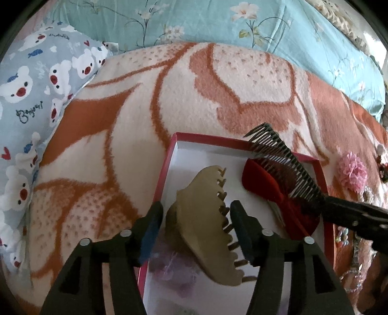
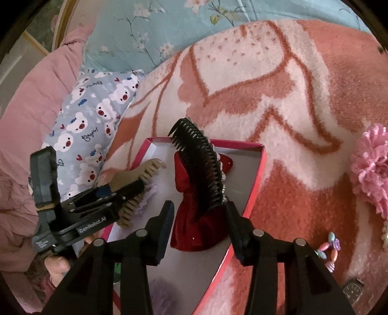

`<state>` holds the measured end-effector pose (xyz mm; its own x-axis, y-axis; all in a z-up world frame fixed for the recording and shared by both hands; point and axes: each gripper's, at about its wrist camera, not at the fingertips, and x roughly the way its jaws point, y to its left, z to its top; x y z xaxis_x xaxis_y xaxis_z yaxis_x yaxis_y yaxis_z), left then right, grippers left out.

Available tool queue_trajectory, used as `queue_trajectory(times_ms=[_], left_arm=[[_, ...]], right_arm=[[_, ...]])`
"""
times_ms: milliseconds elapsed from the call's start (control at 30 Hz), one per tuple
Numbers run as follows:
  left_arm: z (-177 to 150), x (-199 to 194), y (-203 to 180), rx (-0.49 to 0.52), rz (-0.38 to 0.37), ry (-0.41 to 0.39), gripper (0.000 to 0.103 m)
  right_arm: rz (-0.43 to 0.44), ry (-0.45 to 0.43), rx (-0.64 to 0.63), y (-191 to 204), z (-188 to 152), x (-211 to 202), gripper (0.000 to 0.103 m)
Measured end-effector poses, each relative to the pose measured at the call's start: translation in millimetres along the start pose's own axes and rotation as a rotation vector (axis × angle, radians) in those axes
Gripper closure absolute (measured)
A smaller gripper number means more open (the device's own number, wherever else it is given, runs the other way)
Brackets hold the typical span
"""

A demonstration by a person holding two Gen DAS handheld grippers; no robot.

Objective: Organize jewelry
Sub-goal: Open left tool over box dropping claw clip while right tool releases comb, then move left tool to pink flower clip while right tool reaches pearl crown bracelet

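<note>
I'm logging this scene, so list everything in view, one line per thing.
Box: one, red rim, white inside, on the blanket.
Claw clip: one, beige, in the box, between the left fingers.
Bow: one, dark red, in the box.
Comb clip: one, black, over the bow.
Pompom: one, pink, right of the box.
Bead bracelet: one, pastel, on the blanket.
Blanket: one, orange and cream.
Pillow: one, blue, bear print.
Left gripper: black, open.
Right gripper: black, open.

I'm working over a bed spread with a fleecy orange-and-cream blanket (image 1: 169, 101). Behind it lies a teal floral sheet (image 1: 194, 21), with a bear-print pillow (image 1: 36, 80) and pink quilt (image 2: 31, 101) alongside.
</note>
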<state>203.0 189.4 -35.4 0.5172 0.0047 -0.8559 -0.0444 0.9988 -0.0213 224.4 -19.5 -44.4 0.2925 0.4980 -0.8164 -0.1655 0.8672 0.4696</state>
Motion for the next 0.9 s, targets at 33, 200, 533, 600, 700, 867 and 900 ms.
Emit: queue_trajectory(times_ms=[33, 200, 533, 600, 700, 867, 900], left_arm=[[-1.2, -2.4, -1.2, 0.006, 0.005, -0.003, 0.040], [-8.5, -13.1, -7.8, 0.029, 0.009, -0.007, 0.034], [-21.5, -37.1, -12.9, 0.033, -0.001, -0.011, 0.027], [-24.3, -46.1, -14.7, 0.034, -0.011, -0.025, 0.026], [-29.2, -60.1, -20.1, 0.039, -0.027, -0.044, 0.026], [-36.8, -81.2, -32.8, 0.046, -0.068, -0.068, 0.025], [-38.3, -85.3, -35.6, 0.048, -0.077, -0.072, 0.025]], right_arm=[[-0.001, -0.007, 0.000, -0.3, -0.8, -3.5, 0.057], [0.002, -0.038, 0.010, -5.7, -8.3, -23.7, 0.057], [-0.028, -0.067, 0.033, -27.6, -29.3, -61.5, 0.057], [-0.043, -0.078, 0.048, -36.8, -35.4, -72.5, 0.056], [-0.065, -0.095, 0.075, -52.0, -45.6, -88.9, 0.055], [-0.118, -0.125, 0.112, -76.8, -60.3, -117.0, 0.055], [-0.128, -0.131, 0.120, -81.5, -62.5, -122.1, 0.055]])
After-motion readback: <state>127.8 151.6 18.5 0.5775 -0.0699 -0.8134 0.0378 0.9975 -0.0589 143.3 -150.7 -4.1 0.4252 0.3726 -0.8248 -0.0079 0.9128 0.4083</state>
